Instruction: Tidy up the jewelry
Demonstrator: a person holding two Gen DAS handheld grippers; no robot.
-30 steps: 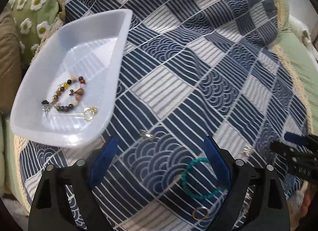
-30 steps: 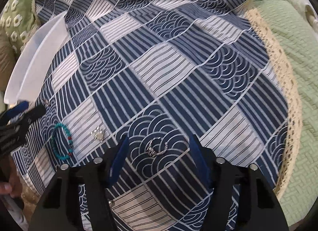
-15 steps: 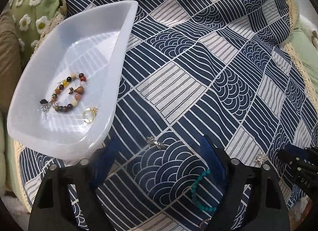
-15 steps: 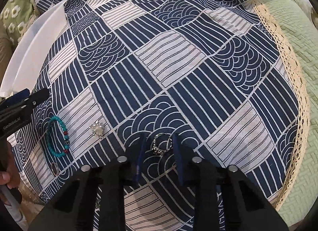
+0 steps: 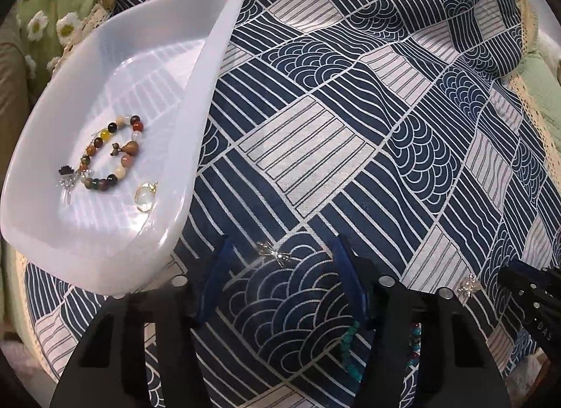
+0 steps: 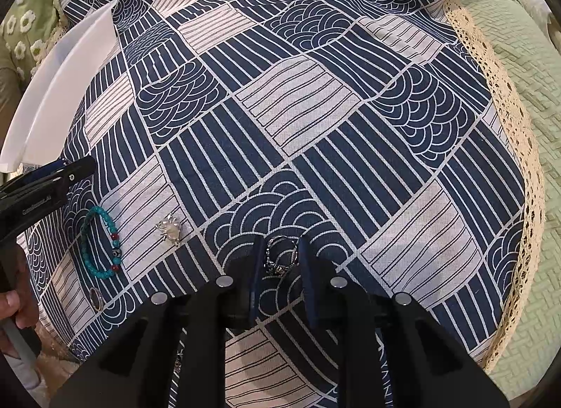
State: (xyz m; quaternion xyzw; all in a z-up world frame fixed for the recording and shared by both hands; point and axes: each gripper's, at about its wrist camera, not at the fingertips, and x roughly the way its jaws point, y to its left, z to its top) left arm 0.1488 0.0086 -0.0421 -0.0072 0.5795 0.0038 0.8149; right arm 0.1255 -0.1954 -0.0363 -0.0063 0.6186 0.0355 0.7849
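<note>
A big blue and white cloth (image 6: 315, 99) is covering the whole frame. The white tray (image 5: 196, 99), upper left, is keeping the bead bracelet (image 5: 112, 155) safe. Low in the middle, the left gripper (image 5: 280, 278) is standing wide around a small silver charm (image 5: 273, 254). The right gripper (image 6: 280, 264) is squeezing narrow onto a silver ring (image 6: 280, 255), probably to carry it trayward.

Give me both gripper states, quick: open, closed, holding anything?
Left gripper: open, empty, fingers either side of a small silver charm on the cloth.
Right gripper: closed on the silver ring.
</note>
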